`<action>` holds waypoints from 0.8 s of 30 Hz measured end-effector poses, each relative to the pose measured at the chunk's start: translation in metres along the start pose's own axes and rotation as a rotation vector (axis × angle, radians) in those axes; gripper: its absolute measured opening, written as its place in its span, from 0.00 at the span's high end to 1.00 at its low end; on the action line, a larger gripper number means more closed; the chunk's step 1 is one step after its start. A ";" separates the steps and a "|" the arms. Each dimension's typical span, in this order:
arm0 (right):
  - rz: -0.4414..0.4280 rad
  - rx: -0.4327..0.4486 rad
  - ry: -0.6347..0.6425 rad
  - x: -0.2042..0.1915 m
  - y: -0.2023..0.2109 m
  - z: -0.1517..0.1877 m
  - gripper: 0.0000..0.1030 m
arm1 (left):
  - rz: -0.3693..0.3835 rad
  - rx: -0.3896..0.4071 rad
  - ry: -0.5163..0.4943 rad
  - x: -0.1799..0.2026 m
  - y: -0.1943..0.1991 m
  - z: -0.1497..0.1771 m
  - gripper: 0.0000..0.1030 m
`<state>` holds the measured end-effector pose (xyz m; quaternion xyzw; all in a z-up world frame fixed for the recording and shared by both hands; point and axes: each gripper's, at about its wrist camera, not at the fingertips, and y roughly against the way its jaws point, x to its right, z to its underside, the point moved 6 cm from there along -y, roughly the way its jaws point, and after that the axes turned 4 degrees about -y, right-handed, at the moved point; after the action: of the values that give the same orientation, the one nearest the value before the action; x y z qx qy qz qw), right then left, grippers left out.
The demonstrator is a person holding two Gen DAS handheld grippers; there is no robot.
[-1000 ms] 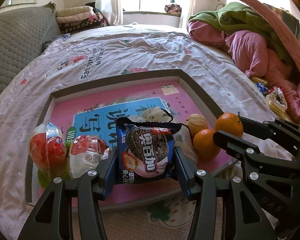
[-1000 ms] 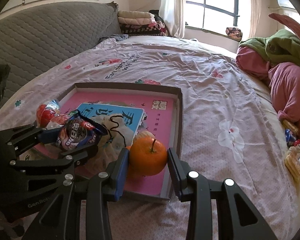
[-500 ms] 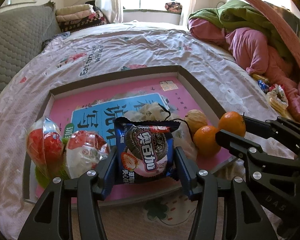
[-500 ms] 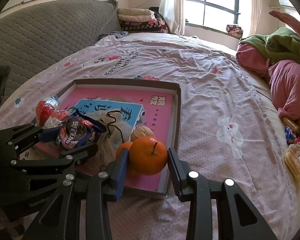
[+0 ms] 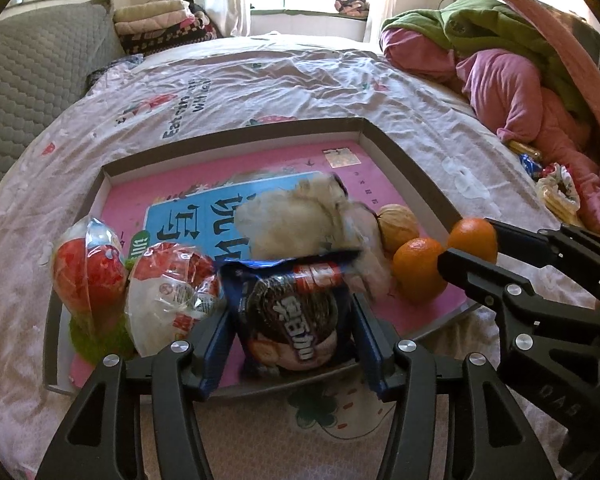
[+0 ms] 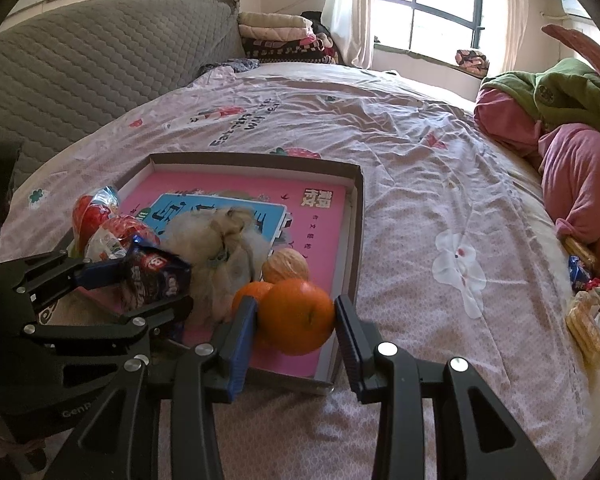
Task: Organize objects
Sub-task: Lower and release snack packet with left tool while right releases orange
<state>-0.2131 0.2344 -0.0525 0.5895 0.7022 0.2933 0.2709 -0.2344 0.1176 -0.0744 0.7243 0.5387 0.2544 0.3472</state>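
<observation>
A shallow cardboard box [image 5: 404,160] with a pink bottom lies on the bed. My left gripper [image 5: 292,328] is shut on a dark cookie packet [image 5: 296,320] tilted over the box's near edge. My right gripper [image 6: 296,320] is shut on an orange [image 6: 296,316] over the box's near right corner; it also shows in the left wrist view [image 5: 473,238]. In the box lie a second orange [image 5: 418,270], a walnut [image 5: 400,222], a whitish bag [image 5: 300,216], and two red-and-white wrapped snacks [image 5: 172,300].
A blue card [image 5: 204,216] lies on the box bottom. Pink and green bedding [image 5: 520,64] is heaped at the right. Loose snack packets [image 6: 588,312] lie by it on the sheet. A grey headboard [image 6: 100,60] runs along the left.
The cookie packet has tilted and sunk lower between the left fingers, toward the box floor. The orange in the right gripper has dropped lower over the box corner. The whitish bag has shifted.
</observation>
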 end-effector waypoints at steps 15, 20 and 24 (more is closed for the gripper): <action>0.002 0.018 0.001 -0.001 0.008 -0.004 0.60 | -0.007 0.051 0.022 -0.007 0.021 -0.009 0.31; 0.000 0.018 0.001 -0.001 0.010 -0.004 0.60 | -0.008 0.056 0.030 -0.009 0.025 -0.010 0.29; -0.002 0.028 0.001 -0.002 0.012 -0.005 0.59 | -0.010 0.080 0.045 -0.013 0.033 -0.012 0.27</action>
<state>-0.2088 0.2331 -0.0401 0.5926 0.7069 0.2832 0.2625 -0.2276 0.1025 -0.0410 0.7289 0.5597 0.2473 0.3071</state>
